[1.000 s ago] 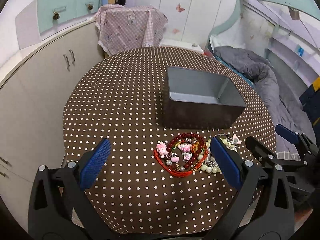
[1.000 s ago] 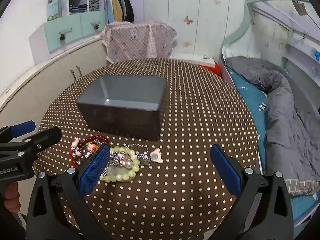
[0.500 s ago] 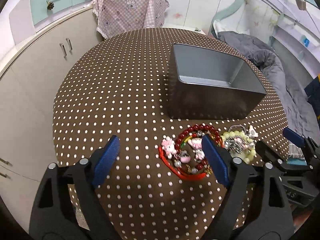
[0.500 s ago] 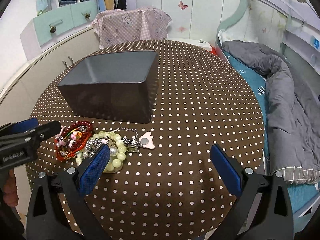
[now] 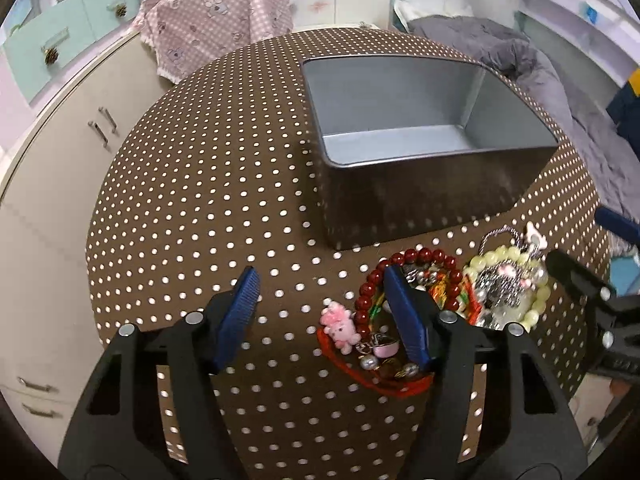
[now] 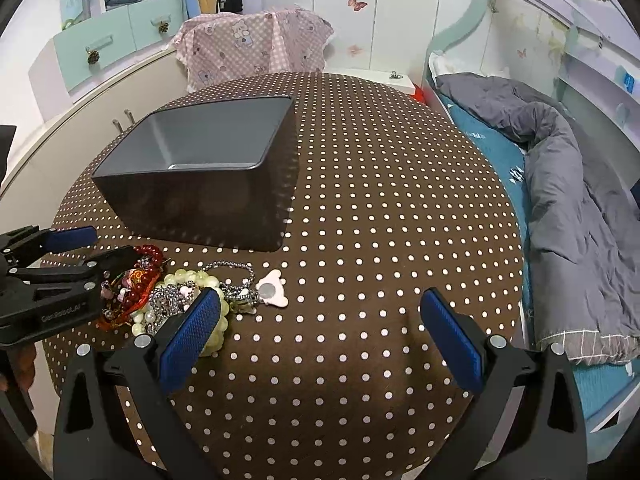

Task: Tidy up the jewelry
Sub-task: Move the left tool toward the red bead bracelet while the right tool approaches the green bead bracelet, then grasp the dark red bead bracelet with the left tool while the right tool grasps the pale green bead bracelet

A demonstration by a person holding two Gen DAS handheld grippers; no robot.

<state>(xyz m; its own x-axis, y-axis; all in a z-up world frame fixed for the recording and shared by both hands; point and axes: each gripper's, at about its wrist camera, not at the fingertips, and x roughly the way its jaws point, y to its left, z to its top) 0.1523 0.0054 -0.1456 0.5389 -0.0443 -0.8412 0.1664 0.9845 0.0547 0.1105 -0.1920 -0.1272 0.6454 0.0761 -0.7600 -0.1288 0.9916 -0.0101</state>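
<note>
A pile of jewelry lies on the dotted table in front of an empty grey metal box (image 5: 424, 152) (image 6: 200, 176). It holds a red bead bracelet (image 5: 400, 276) (image 6: 138, 280), a pink charm (image 5: 340, 326), red cord, a pale green bead bracelet (image 5: 516, 280) (image 6: 200, 280) and a silver chain with a pink bear tag (image 6: 272, 294). My left gripper (image 5: 324, 312) is open, low over the red bracelet's left side. My right gripper (image 6: 320, 332) is open, its left finger over the green beads.
The round table with brown polka-dot cloth (image 6: 380, 200) has a cabinet (image 5: 60, 168) to its left and a bed with grey bedding (image 6: 560, 168) to its right. A chair with pink cloth (image 6: 256, 48) stands behind the table.
Both grippers have moved forward and down towards the jewelry. My left gripper's jaws have narrowed and its right finger now covers part of the red bracelet.
</note>
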